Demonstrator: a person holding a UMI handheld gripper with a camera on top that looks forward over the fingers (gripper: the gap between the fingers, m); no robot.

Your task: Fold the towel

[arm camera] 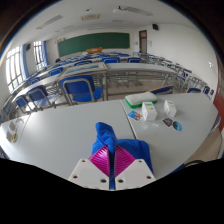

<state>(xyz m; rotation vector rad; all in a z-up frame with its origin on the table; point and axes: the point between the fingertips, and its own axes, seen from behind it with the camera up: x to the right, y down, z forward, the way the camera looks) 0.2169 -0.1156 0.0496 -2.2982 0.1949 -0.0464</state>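
A blue towel (118, 142) lies bunched on the white table (60, 128), rising between and just ahead of my fingers. My gripper (110, 162) is shut on a fold of the blue towel; the two magenta pads (100, 158) press together on the cloth. The towel spreads to the right of the fingers and partly behind them. The part of the towel under the fingers is hidden.
On the table to the right stand a green-and-white box (140, 100), a white cup or small container (150, 112) and small items (172, 124). A small object (13, 131) lies at the far left. Rows of blue chairs (78, 90) and desks stand beyond, with a green chalkboard (92, 43).
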